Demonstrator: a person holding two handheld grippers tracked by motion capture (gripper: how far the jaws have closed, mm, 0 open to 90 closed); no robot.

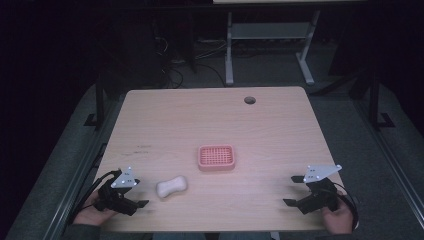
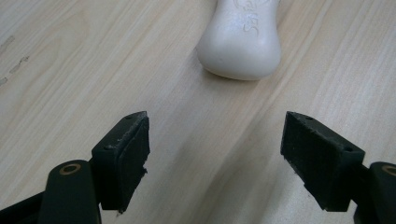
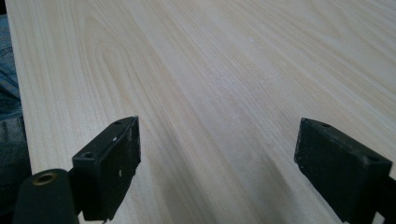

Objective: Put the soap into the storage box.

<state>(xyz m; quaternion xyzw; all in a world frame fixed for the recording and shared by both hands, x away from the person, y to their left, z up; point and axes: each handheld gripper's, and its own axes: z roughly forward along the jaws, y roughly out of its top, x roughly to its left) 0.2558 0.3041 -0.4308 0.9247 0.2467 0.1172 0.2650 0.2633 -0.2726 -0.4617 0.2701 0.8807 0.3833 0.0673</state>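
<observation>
Near the front left of the wooden table [image 1: 165,125] lies a cream-white bar of soap [image 1: 171,186], waisted in the middle like a small bone, its long axis running roughly left to right and tilted a little. In the left gripper view the soap's [image 2: 240,42] rounded near end sits straight ahead of the jaws, with raised lettering on its top face — too partial to read. The left gripper [image 1: 141,203] rests low over the table just to the left of the bar, close but apart from it; its jaws stand wide apart with only bare wood grain between the pads [image 2: 133,156], so it grips nothing. A hand [image 1: 92,214] holds it at the table's front edge.

Beyond the soap, toward the table's middle, stands a pink soap dish [image 1: 216,157] with a gridded inside, well clear of the bar. Farther back, near the far edge, is a round cable hole [image 1: 249,100].

At the front right — well apart from soap and dish — the right gripper [image 1: 292,191] is held by the other hand [image 1: 340,217], its jaws likewise spread and holding nothing, with plain tabletop between its pads [image 3: 116,163].
</observation>
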